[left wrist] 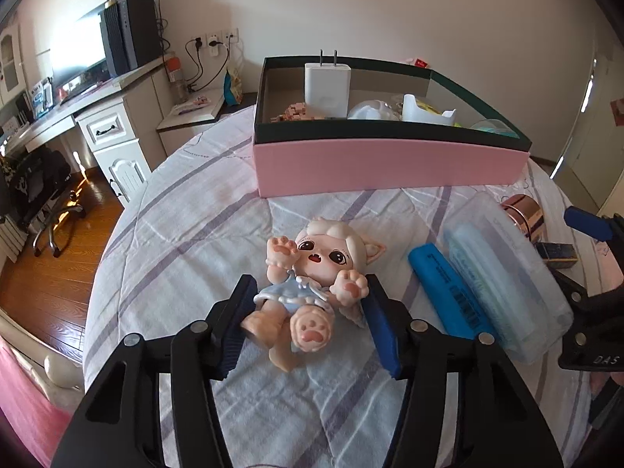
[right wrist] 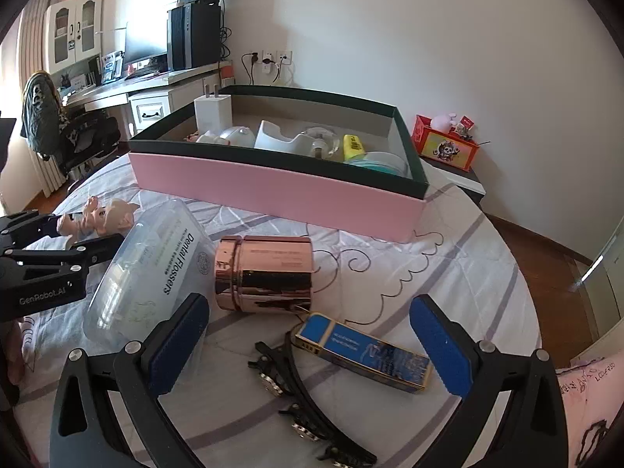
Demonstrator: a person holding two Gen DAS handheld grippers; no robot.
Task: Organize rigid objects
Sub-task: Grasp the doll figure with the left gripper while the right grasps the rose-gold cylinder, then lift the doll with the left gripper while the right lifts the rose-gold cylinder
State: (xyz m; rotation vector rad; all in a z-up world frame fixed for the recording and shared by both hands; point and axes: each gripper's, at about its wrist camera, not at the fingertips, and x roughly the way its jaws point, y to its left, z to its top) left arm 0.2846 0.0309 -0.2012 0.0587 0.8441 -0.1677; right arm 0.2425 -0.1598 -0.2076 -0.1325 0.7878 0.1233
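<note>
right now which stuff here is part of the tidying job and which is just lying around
Part of the job:
- doll, between the left tool's pads
- dental flossers box
- rose-gold canister
- small blue box
- blue tube
- hair clips
- pink box, holding a charger

Lying about:
- desk
- office chair
- red box
</note>
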